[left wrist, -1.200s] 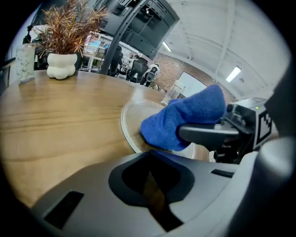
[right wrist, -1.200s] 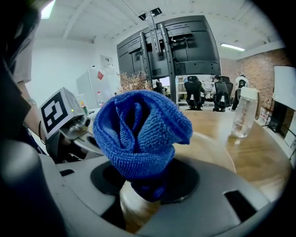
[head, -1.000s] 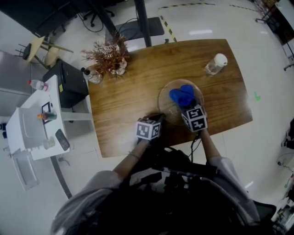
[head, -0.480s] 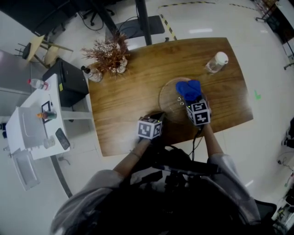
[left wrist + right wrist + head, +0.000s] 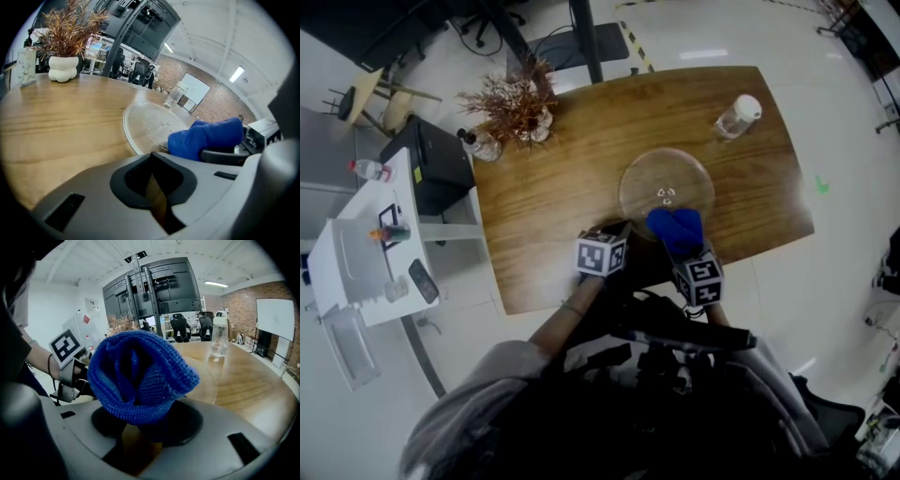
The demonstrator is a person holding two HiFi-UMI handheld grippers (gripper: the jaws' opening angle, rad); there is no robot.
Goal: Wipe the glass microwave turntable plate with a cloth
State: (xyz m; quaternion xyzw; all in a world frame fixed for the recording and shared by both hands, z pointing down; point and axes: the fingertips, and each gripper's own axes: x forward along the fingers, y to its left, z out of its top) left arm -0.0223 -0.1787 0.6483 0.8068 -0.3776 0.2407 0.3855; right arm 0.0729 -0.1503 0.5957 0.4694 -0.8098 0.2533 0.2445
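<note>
The round glass turntable plate (image 5: pixel 667 180) lies flat on the wooden table (image 5: pixel 553 206), right of centre; it also shows in the left gripper view as a clear disc (image 5: pixel 150 124). A bunched blue cloth (image 5: pixel 676 227) sits over the plate's near rim, and my right gripper (image 5: pixel 683 246) is shut on it. In the right gripper view the cloth (image 5: pixel 136 376) fills the space above the jaws and hides their tips. My left gripper (image 5: pixel 620 232) rests at the plate's near-left edge, shut with nothing between its jaws (image 5: pixel 156 194).
A clear plastic bottle (image 5: pixel 738 117) stands at the table's far right. A dried plant in a white vase (image 5: pixel 517 111) and a small glass bottle (image 5: pixel 478 145) stand at the far left corner. A black cabinet (image 5: pixel 431 169) and a white cart (image 5: pixel 366 253) stand left of the table.
The right gripper has dragged the blue cloth from the plate's far middle back to its near rim. The left gripper has stayed at the near-left edge.
</note>
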